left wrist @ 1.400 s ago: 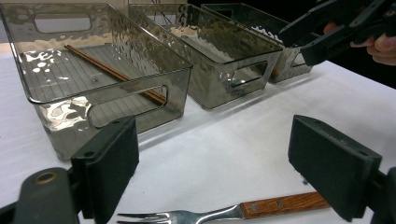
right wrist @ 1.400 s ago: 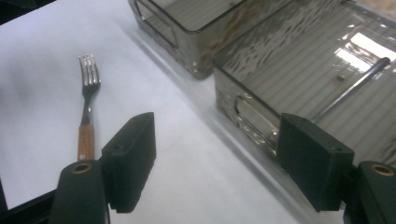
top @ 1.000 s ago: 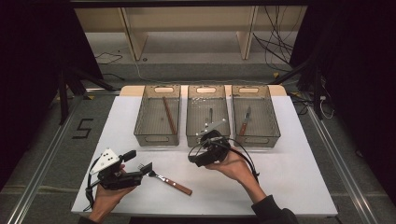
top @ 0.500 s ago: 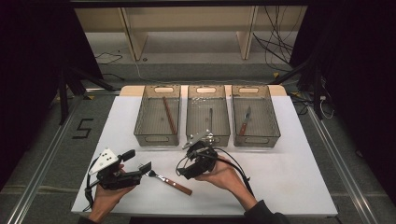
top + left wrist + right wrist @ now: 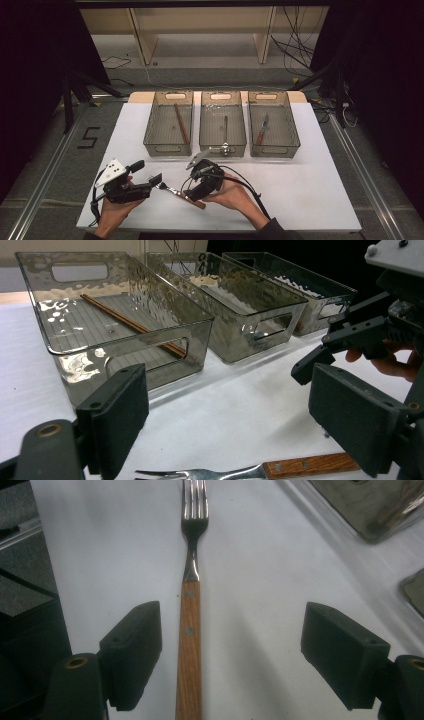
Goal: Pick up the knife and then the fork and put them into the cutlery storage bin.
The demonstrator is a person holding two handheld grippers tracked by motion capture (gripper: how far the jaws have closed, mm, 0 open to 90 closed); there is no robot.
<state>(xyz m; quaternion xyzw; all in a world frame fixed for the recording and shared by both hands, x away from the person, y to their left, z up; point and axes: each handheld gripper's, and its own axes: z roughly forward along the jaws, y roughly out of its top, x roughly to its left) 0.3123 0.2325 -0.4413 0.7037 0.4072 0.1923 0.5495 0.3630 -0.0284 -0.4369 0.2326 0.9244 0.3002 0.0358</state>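
The right claw (image 5: 230,657) has just been opening, its jaws wide astride the fork (image 5: 190,630) on the surface (image 5: 310,190), not gripping; the left claw (image 5: 230,425) gapes empty beside the tines.

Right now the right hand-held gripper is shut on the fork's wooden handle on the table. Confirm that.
Not shut. The right hand-held gripper stands open, the fork lying on the table between its jaws, apart from both, as the right gripper view shows.

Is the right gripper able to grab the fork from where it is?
Probably yes. The right gripper has been opening, and the fork lies on bare table between its jaws, untouched. Nothing blocks it.
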